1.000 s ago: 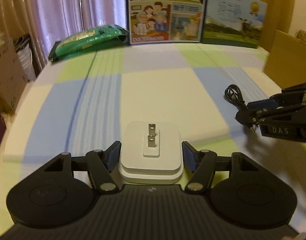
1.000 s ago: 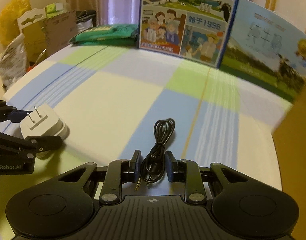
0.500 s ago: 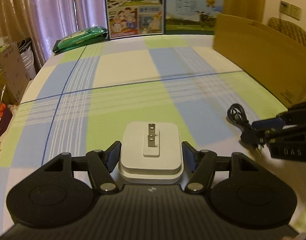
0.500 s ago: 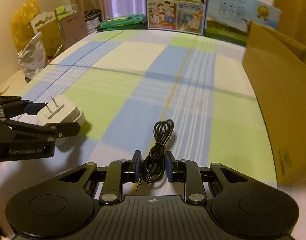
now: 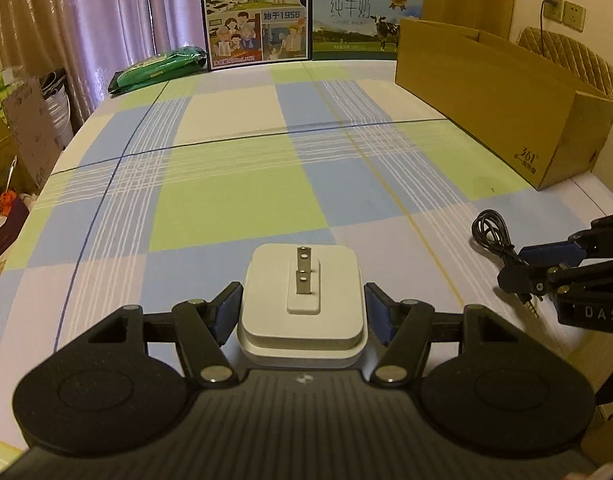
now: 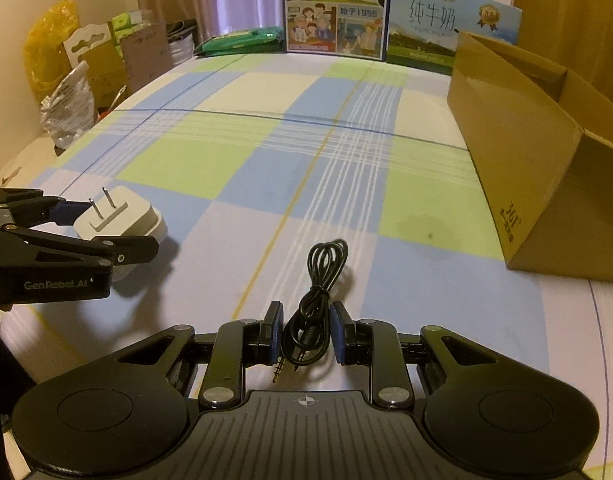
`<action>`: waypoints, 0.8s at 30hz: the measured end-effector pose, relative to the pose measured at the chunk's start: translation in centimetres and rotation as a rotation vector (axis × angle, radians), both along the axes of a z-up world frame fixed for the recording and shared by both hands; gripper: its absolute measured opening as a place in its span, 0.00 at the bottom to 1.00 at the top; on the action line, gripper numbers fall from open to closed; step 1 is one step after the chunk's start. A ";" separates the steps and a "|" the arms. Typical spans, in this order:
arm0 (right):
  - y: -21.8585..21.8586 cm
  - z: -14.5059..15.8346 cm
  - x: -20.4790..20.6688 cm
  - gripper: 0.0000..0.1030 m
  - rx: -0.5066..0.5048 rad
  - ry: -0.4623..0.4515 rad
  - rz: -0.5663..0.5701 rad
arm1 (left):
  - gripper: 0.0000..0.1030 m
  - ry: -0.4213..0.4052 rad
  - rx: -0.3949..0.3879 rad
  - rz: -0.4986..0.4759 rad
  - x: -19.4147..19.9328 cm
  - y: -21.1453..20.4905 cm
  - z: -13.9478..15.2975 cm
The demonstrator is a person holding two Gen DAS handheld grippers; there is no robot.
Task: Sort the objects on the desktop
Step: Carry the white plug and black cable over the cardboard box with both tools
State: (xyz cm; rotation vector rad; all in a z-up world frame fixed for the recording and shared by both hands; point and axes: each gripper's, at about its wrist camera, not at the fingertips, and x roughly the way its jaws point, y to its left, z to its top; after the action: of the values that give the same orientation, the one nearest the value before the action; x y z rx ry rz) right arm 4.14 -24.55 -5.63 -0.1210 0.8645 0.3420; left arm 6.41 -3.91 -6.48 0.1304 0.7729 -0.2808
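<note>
A white plug adapter (image 5: 302, 320) with two metal prongs sits between the fingers of my left gripper (image 5: 302, 304), which is shut on its sides. From the right wrist view, the left gripper (image 6: 106, 228) holds the adapter (image 6: 130, 220) low over the checked cloth at the left. My right gripper (image 6: 306, 332) is shut on a coiled black audio cable (image 6: 326, 256); the loop reaches forward and the two jack plugs point back. In the left wrist view the right gripper (image 5: 514, 268) and the cable (image 5: 488, 228) are at the right edge.
An open brown cardboard box (image 5: 506, 112) (image 6: 526, 152) stands along the table's right side. Two milk cartons (image 5: 254, 12) and a green packet (image 5: 162, 66) line the far end. Bags and boxes (image 6: 66, 80) crowd the floor at the left. The checked tablecloth (image 5: 234, 192) lies between.
Both grippers have drawn back from the far end toward the near end of the table, still holding the adapter and the cable. The cardboard box has come into view at the right.
</note>
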 end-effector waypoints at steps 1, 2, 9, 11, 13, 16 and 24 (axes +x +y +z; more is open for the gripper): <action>-0.1 -0.1 0.0 0.21 0.003 0.001 -0.005 | 0.59 0.001 0.004 -0.002 0.0 -0.1 -0.1; -0.2 -0.2 0.0 0.21 0.001 0.001 -0.007 | 0.59 0.001 0.012 -0.004 0.0 -0.2 -0.2; -0.5 -0.6 0.0 0.21 0.004 -0.002 -0.014 | 0.59 0.004 0.025 -0.011 -0.3 -0.8 -0.6; -0.7 -0.4 0.0 0.21 0.009 -0.007 -0.018 | 0.59 0.003 0.024 -0.013 -0.3 -1.0 -0.5; -0.8 0.0 0.0 0.21 0.008 -0.021 -0.020 | 0.59 -0.001 0.023 -0.014 -0.4 -1.1 -0.2; -1.1 0.7 -0.1 0.21 0.017 -0.042 -0.025 | 0.59 -0.006 0.019 -0.019 -0.4 -1.4 0.5; -2.5 3.5 -0.3 0.21 0.043 -0.100 -0.056 | 0.59 -0.031 -0.002 -0.039 -0.2 -3.0 2.8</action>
State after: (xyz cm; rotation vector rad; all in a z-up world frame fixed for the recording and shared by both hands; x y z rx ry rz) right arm 3.83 -27.01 -2.16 -0.0737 0.7597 0.2993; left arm 6.24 -6.94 -3.67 0.1481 0.7396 -0.3155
